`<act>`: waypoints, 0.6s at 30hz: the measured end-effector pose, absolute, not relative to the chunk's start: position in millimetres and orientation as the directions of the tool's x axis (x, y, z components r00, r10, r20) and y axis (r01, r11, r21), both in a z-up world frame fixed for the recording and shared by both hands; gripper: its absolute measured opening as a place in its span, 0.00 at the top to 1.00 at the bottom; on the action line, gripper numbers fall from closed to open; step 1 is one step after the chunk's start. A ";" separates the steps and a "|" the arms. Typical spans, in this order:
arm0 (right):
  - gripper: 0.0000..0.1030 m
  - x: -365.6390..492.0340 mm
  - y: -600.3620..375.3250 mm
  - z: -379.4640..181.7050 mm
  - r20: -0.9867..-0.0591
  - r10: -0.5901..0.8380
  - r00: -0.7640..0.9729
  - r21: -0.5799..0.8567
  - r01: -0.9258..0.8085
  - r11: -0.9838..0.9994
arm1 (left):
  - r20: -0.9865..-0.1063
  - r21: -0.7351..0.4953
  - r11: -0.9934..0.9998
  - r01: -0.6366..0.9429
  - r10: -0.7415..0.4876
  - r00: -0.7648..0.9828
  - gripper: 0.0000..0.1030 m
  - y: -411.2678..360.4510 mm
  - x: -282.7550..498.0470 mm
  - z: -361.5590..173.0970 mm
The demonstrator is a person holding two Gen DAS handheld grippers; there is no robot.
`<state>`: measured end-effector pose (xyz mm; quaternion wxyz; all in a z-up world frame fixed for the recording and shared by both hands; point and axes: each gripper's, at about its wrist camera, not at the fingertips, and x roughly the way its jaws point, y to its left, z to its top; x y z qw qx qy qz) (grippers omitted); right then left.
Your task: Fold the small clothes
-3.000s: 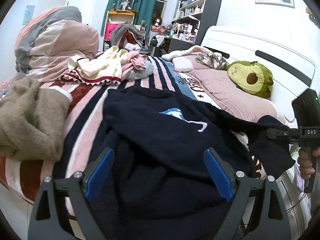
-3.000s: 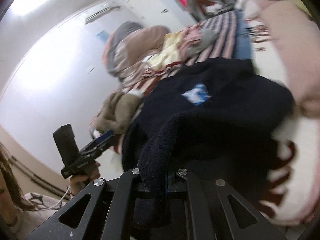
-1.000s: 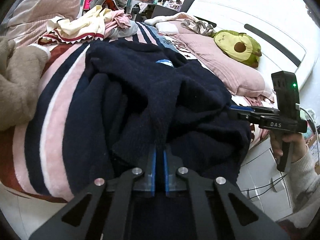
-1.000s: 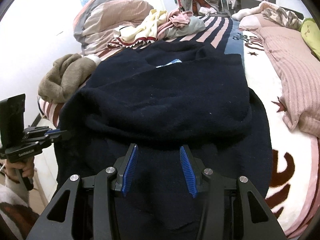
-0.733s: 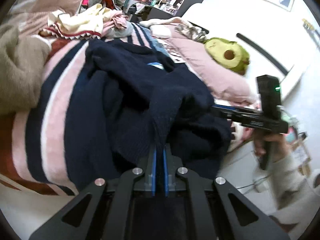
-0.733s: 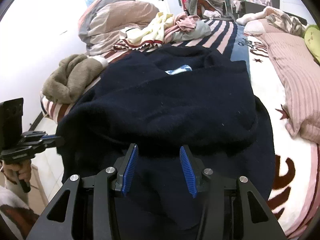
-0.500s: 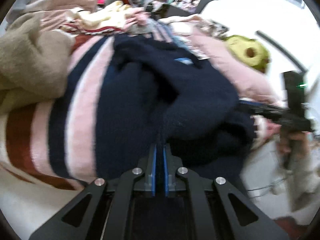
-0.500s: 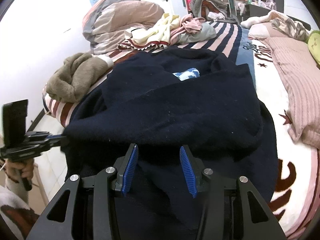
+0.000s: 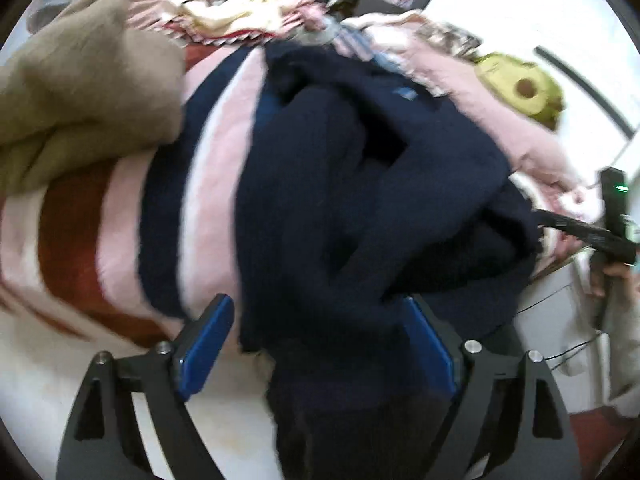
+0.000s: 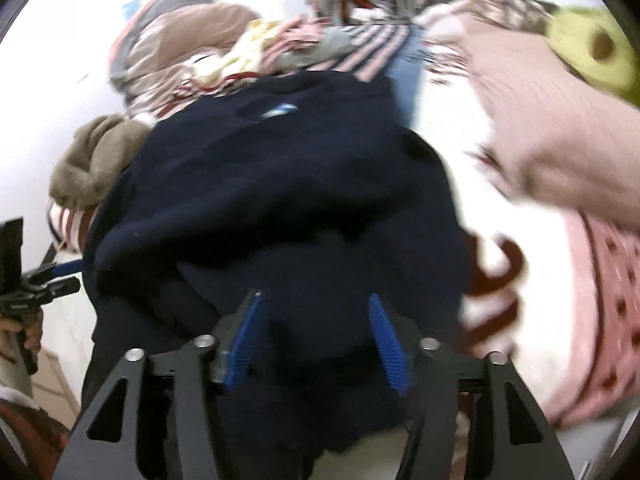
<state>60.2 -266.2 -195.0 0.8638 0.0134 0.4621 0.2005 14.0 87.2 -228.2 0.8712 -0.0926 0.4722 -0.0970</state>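
I see a dark navy fleece sweater (image 9: 360, 184) lying bunched in thick folds across a pink, navy and rust striped plush blanket (image 9: 120, 208) on a bed. Its lower edge hangs over the near side of the bed. A small pale blue patch (image 10: 276, 111) shows on the garment's upper part.

My left gripper (image 9: 316, 344) is spread wide, its blue pads (image 9: 204, 344) standing on either side of the hanging navy fabric without clamping it. My right gripper (image 10: 316, 340) is also released, its blue-lined fingers (image 10: 386, 340) parted over the sweater's near edge; cloth lies between them, but they are not closed on it.

In the left wrist view, a crumpled tan fuzzy garment (image 9: 80, 92) rests on the blanket to the left of the sweater, just beside it. Farther back sits a heap of cream and pink clothes (image 9: 256, 16). On the right lies a ribbed pink pillow (image 10: 540, 128), and behind it a green avocado-shaped plush toy (image 9: 520, 88) against the white headboard (image 9: 580, 40).

Both views are blurred, so fine detail of the folds is hard to make out.
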 end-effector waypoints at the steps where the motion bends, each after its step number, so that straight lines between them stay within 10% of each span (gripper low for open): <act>1: 0.44 53.8 -276.9 -198.8 -0.794 0.359 0.490 0.224 -0.312 0.923 | -0.809 -0.262 0.963 0.069 -0.258 0.528 0.19 90.0 12.1 -232.6; 11: 0.32 21.0 -304.6 -271.7 -0.812 0.494 0.310 0.433 -0.247 0.867 | -0.746 -0.505 0.863 0.008 -0.442 0.498 0.19 93.0 20.1 -275.2; 18: 0.34 25.1 -303.9 -287.5 -0.636 0.726 0.260 0.658 -0.308 0.687 | -0.718 -0.548 0.836 0.036 -0.492 0.491 0.24 80.8 21.6 -273.5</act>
